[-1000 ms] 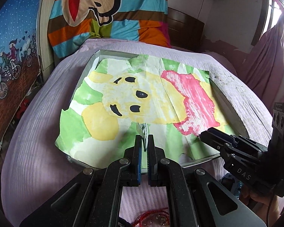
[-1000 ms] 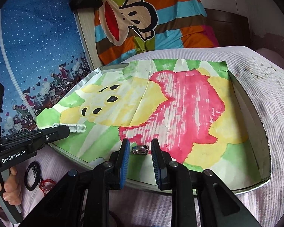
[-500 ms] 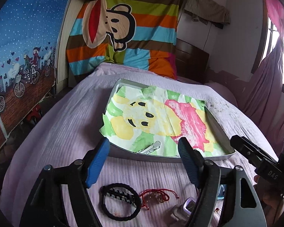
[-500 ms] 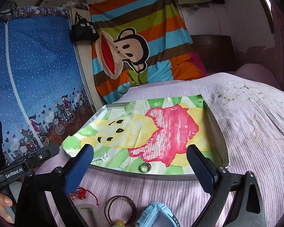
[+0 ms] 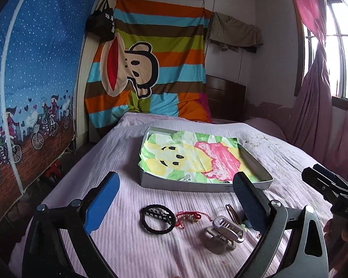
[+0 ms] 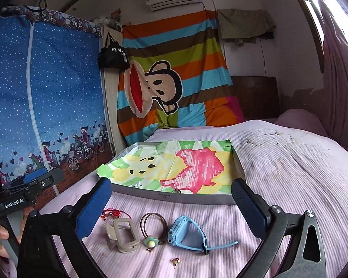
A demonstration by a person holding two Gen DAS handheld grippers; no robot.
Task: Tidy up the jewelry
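Left gripper (image 5: pixel 174 200) spread wide, empty, above black ring-shaped hair tie (image 5: pixel 157 216) and red cord bracelet (image 5: pixel 190 216) on pink ribbed bedspread (image 5: pixel 118 162). Right gripper (image 6: pixel 171 205) likewise wide, over light-blue plastic watch (image 6: pixel 188 232), just short of shallow grey tray (image 6: pixel 197 198).

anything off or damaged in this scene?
Yes: the painted paper lining in the shallow box is creased, and its left corner sticks out over the box wall. The bedspread right of the box shows dark stains or worn patches. Jewelry looks intact.
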